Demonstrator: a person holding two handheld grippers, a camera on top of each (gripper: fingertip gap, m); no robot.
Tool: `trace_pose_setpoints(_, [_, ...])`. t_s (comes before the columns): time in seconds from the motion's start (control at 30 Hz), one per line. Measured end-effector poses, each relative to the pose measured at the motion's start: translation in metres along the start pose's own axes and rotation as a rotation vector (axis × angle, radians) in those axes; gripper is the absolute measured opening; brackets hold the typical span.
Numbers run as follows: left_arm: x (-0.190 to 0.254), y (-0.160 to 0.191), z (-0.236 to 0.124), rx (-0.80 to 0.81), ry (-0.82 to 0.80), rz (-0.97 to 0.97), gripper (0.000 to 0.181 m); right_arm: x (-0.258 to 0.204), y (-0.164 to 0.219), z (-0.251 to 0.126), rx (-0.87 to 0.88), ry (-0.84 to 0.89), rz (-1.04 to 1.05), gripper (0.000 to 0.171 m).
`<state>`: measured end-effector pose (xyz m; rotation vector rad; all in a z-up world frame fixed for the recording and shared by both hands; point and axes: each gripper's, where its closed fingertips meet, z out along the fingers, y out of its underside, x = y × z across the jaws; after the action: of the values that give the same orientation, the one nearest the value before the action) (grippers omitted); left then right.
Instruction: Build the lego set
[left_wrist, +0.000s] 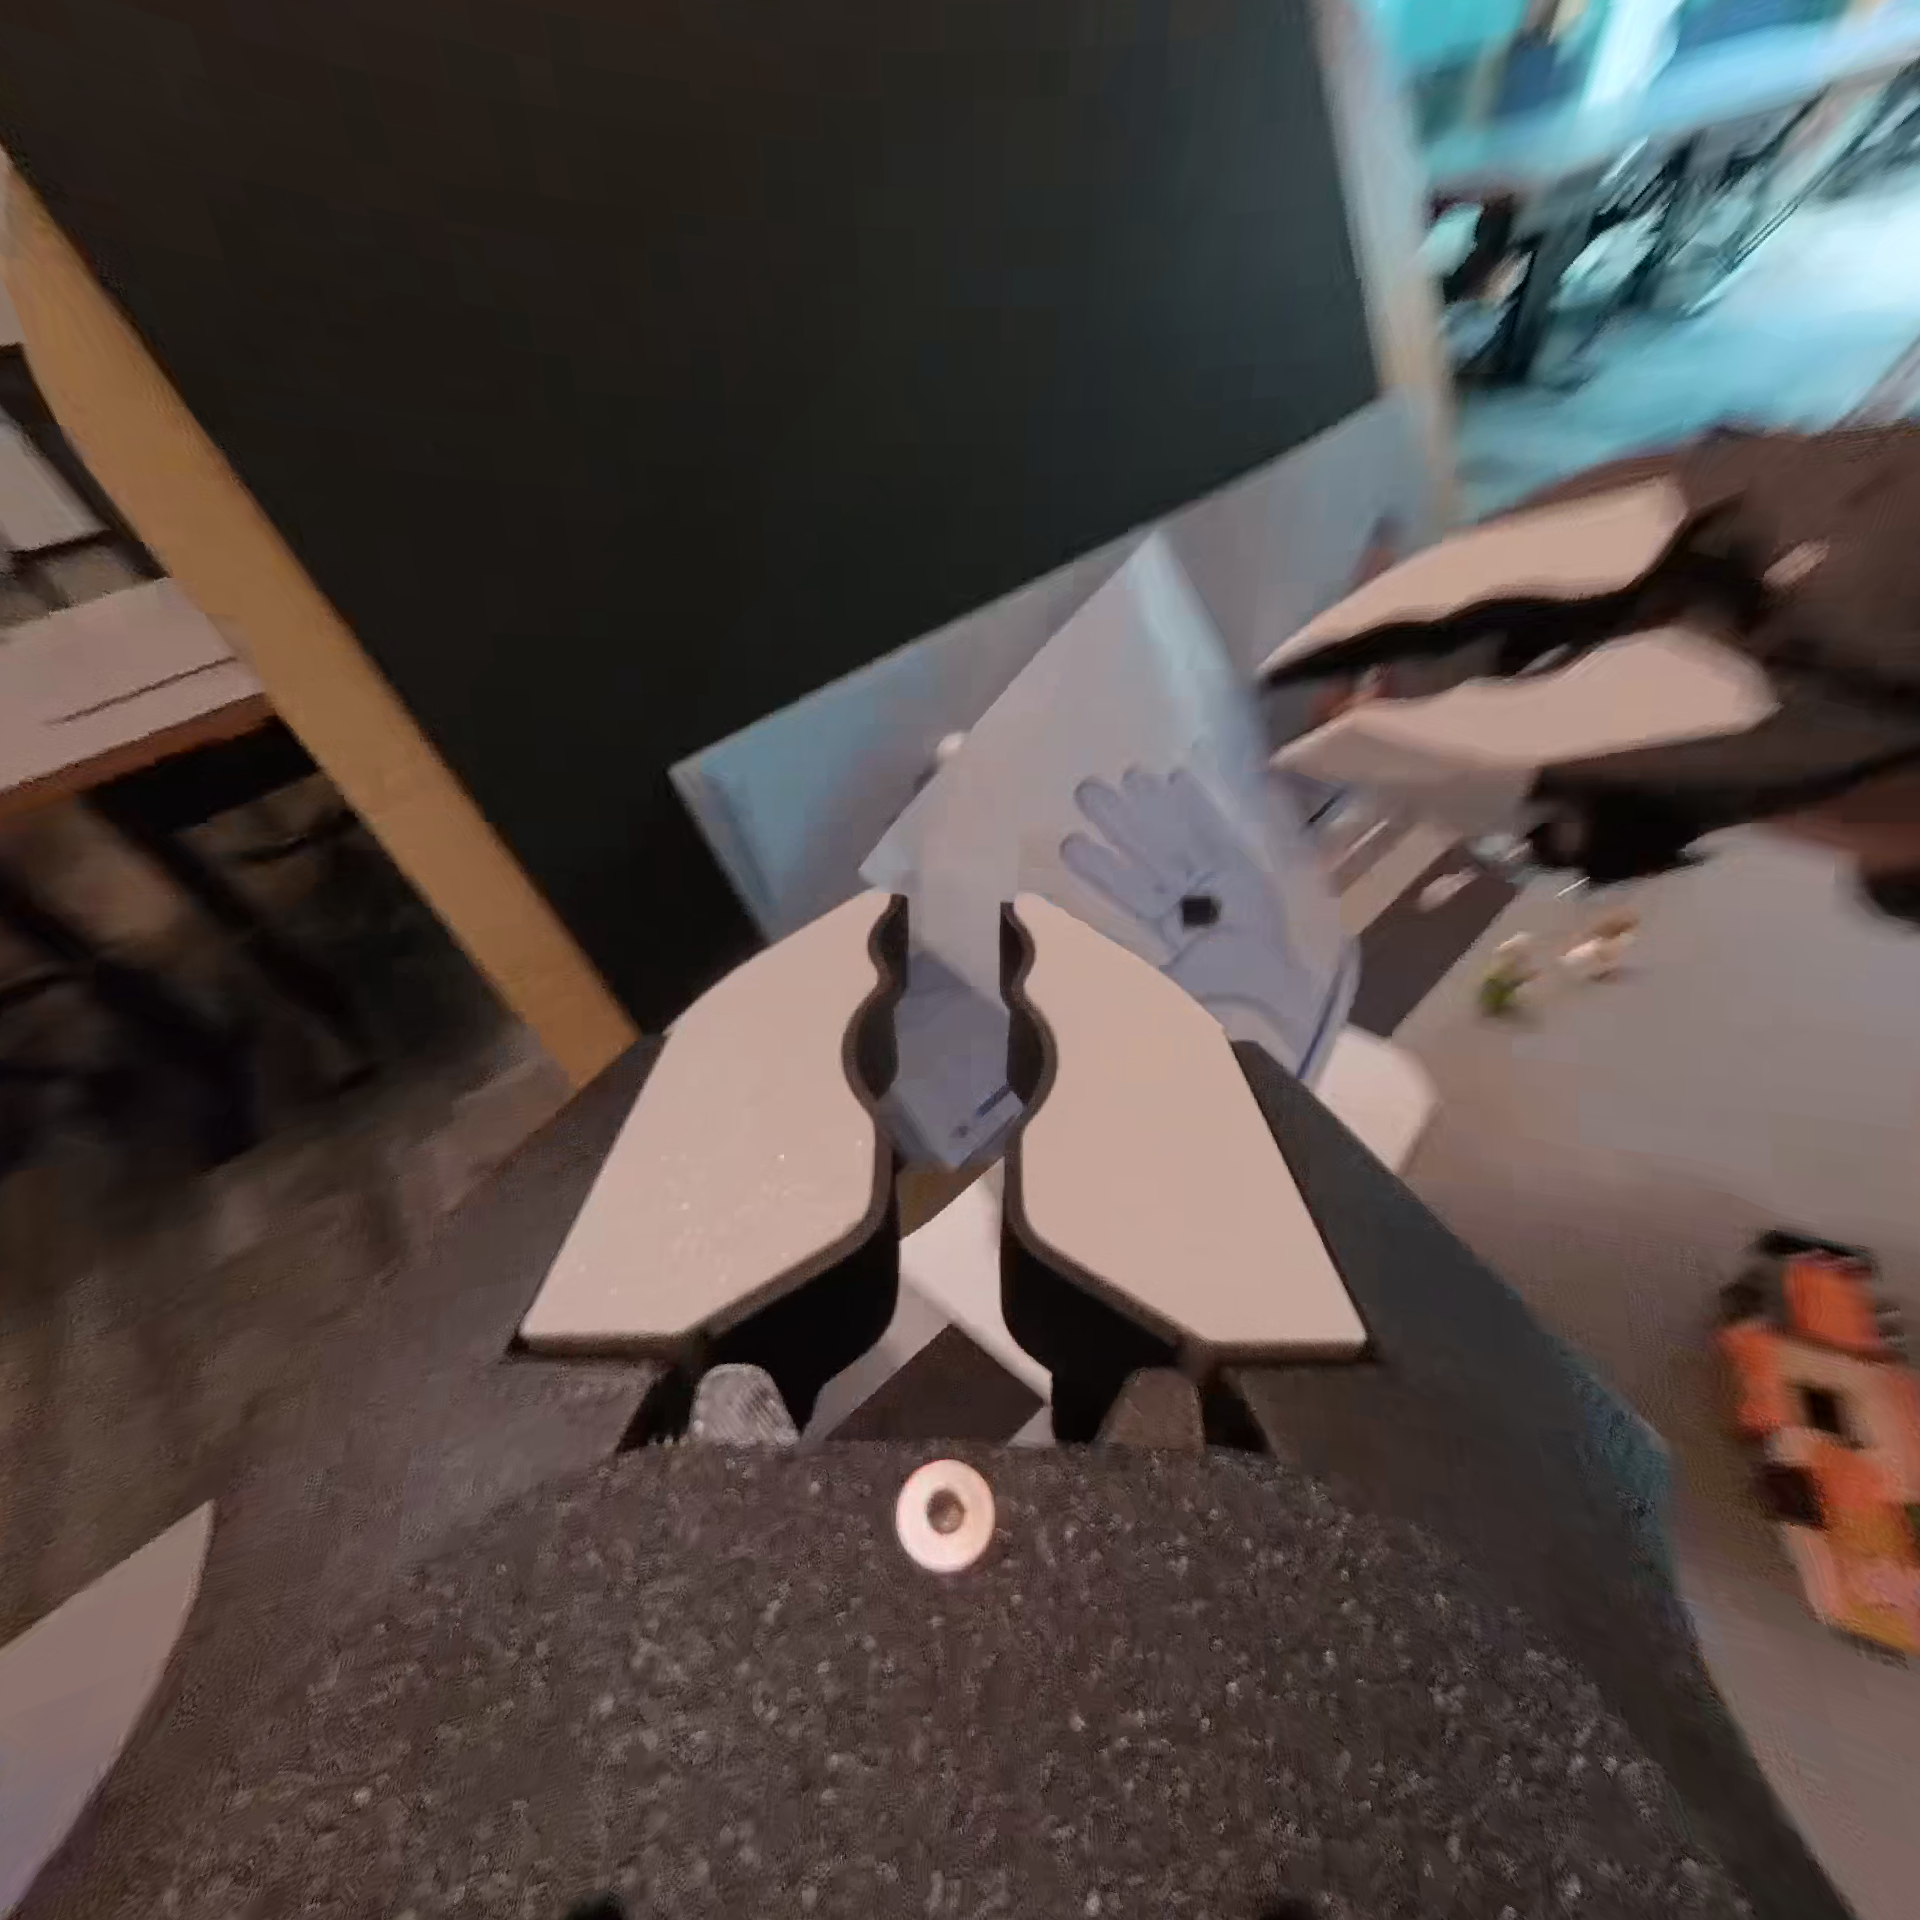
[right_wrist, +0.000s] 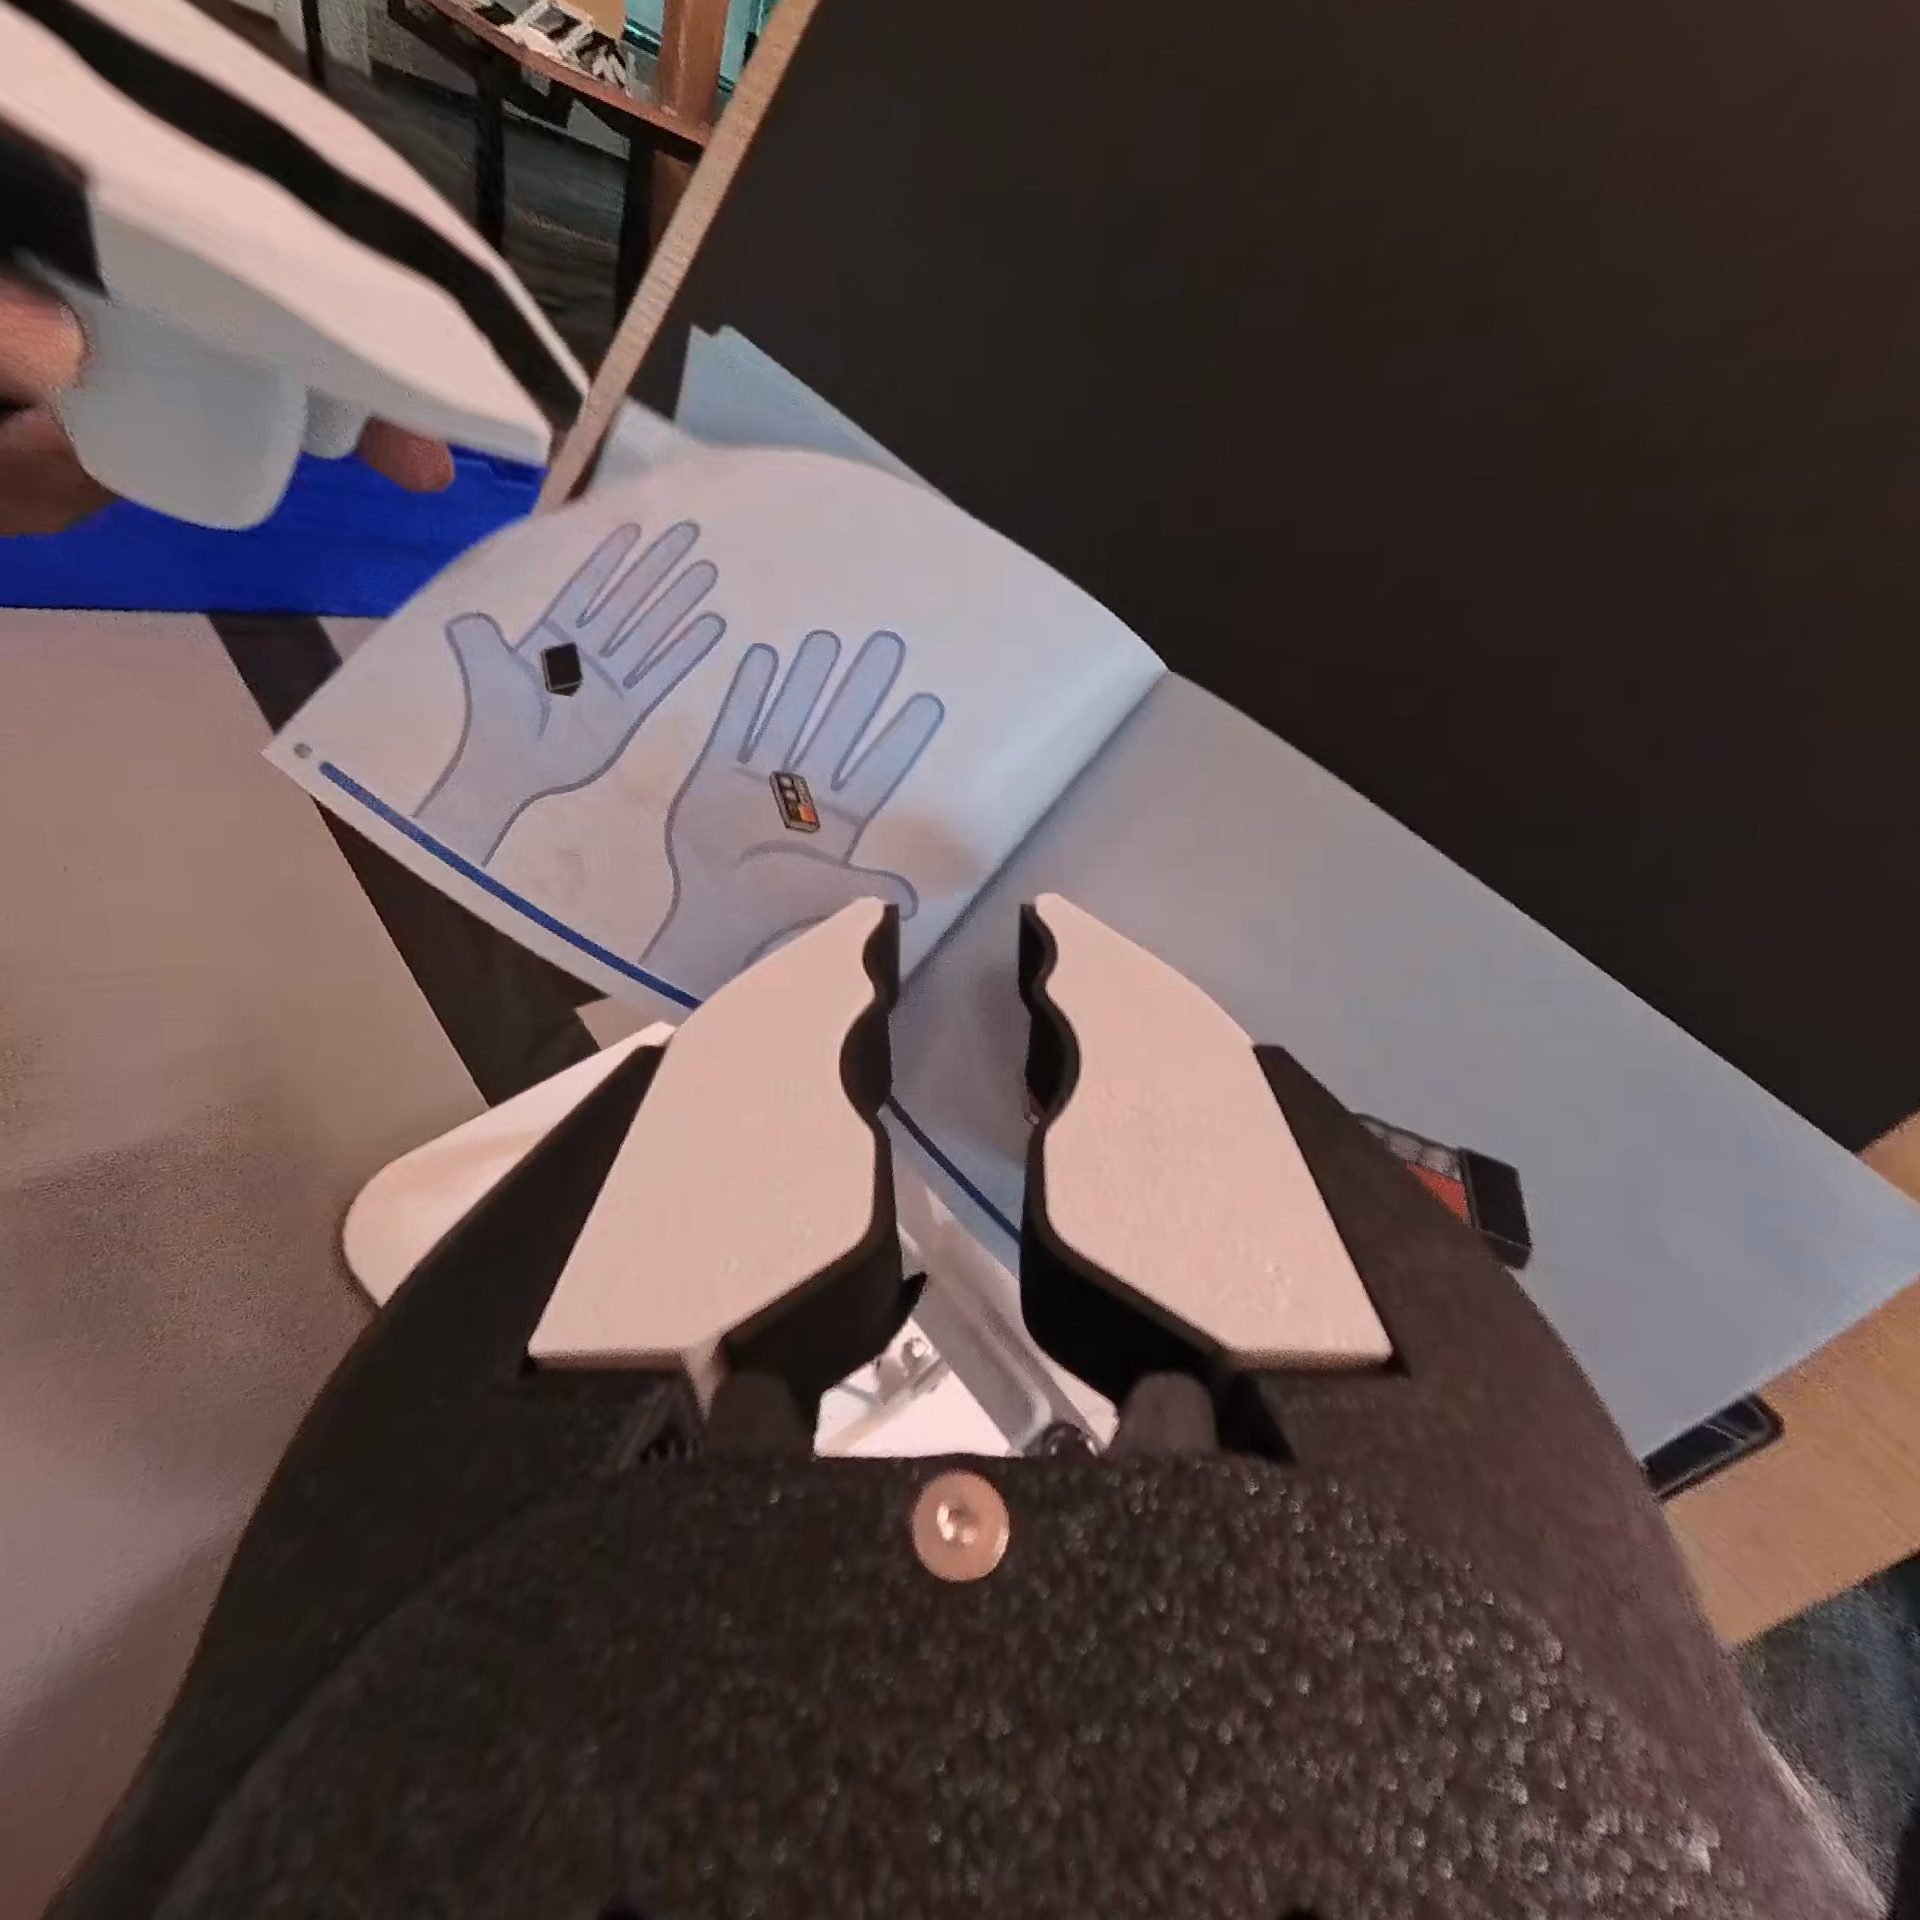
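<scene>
The thin, floppy instruction booklet (right_wrist: 831, 675) wants an edge pinch; both hand-held grippers, left (left_wrist: 951, 909) and right (right_wrist: 956, 914), stand apart.

Blurred orange-and-black brick model (left_wrist: 1813, 1444) at lower right, cut by frame edge; tiny pale pieces (left_wrist: 1558, 951) on grey table (left_wrist: 1558, 1122) too smeared to identify.

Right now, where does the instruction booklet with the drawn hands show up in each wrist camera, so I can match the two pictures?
Left wrist view: the instruction booklet stands just above centre, a page reaching down between the left gripper fingertips.
Right wrist view: the booklet lies open across the centre, beyond the right gripper.
Shared landmark: the dark panel behind the booklet.
</scene>
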<state>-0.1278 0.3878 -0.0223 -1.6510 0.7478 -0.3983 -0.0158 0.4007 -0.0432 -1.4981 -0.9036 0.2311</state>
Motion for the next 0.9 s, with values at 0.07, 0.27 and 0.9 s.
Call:
trace_pose_setpoints(0.07, [-0.002, 0.008, 0.002, -0.033, -0.035, 0.057, 0.018, 0.001, 0.002, 0.001, -0.005, 0.004, -0.003, 0.022])
trace_pose_setpoints(0.27, [-0.022, 0.006, -0.018, 0.035, -0.019, -0.103, 0.017, 0.004, 0.003, -0.003, -0.02, 0.024, -0.021, 0.021])
trace_pose_setpoints(0.9, [0.012, 0.025, 0.041, -0.194, -0.119, 0.148, 0.014, -0.002, -0.011, -0.006, 0.028, -0.002, -0.038, 0.02])
